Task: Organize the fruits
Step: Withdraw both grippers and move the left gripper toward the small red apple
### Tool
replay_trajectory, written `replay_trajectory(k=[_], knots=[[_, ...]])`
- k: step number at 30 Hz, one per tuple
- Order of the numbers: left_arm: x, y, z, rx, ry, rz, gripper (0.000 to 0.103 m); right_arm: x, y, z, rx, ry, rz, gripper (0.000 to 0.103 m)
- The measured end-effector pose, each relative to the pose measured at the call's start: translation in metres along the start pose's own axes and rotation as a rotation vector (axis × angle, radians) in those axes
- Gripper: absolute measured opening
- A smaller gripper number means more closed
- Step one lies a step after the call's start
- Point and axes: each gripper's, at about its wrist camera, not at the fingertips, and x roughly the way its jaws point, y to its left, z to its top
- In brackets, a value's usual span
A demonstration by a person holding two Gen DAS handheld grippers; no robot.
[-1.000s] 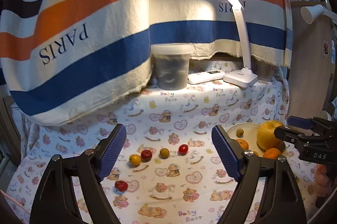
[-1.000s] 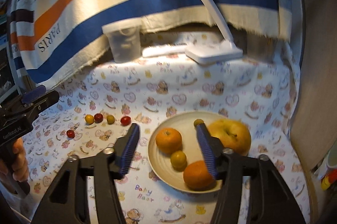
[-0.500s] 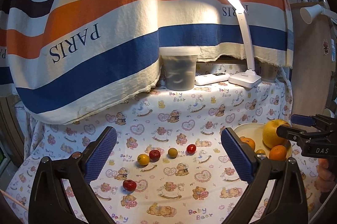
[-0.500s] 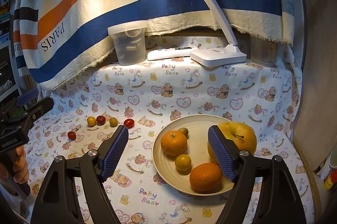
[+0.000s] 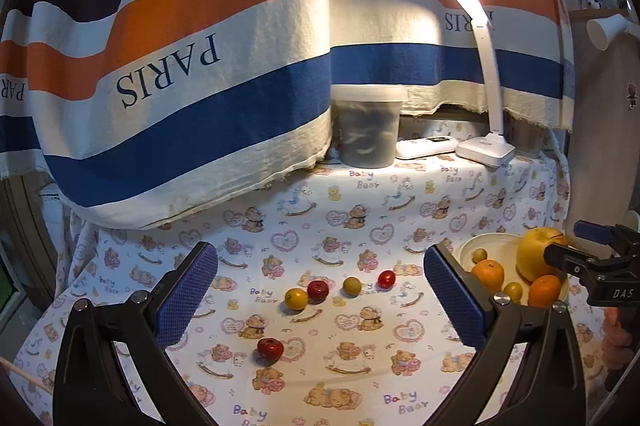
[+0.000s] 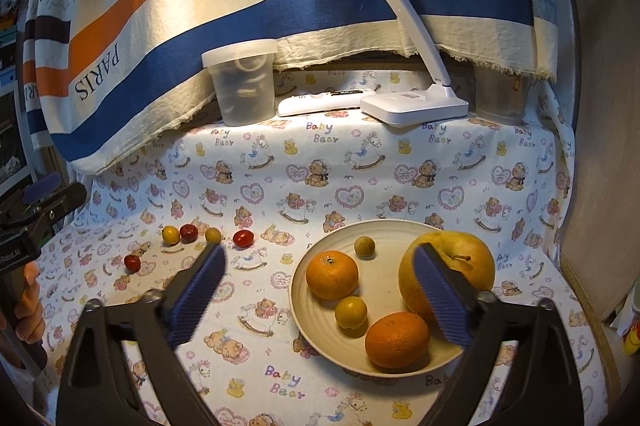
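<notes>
Several small red and yellow fruits lie loose on the bear-print cloth: a row of them and one red fruit nearer. My left gripper hovers before them, its jaws opening, nothing between them. A cream plate holds a yellow apple, two oranges and two small yellowish fruits. My right gripper hangs over the plate's left half, its jaws opening and clear of the fruit. The loose row lies left of the plate.
A lit white desk lamp, a remote and a lidded plastic tub stand at the back under a hanging striped cloth. A grey cup stands back right. A wooden panel closes the right side.
Both grippers' jaws have spread much wider. The left gripper has drifted a little, so the loose fruits sit further right in its view. The fruits have not moved.
</notes>
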Motion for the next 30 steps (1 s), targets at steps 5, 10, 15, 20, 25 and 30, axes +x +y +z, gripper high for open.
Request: replay_trajectory(k=[5,10,15,20,25,30], knots=[[0.011,0.006,-0.005,0.003,0.035,0.014,0.102,0.009,0.0,-0.003,-0.017,0.028,-0.017,0.102],[0.031,0.011,-0.013,0.005,0.135,0.037,0.102,0.01,0.0,-0.006,-0.007,0.014,-0.014,0.102],[0.053,0.02,-0.024,-0.03,0.258,0.057,0.102,0.013,-0.004,-0.008,0.023,-0.002,-0.02,0.102],[0.058,0.031,-0.028,-0.047,0.267,0.106,0.102,0.023,-0.003,-0.01,-0.006,0.037,0.044,0.102],[0.061,0.046,-0.027,-0.097,0.292,0.123,0.102,0.027,0.002,-0.013,-0.03,0.079,0.024,0.102],[0.073,0.062,-0.032,-0.189,0.378,0.053,0.102,0.033,0.002,-0.015,-0.017,0.136,0.069,0.102]])
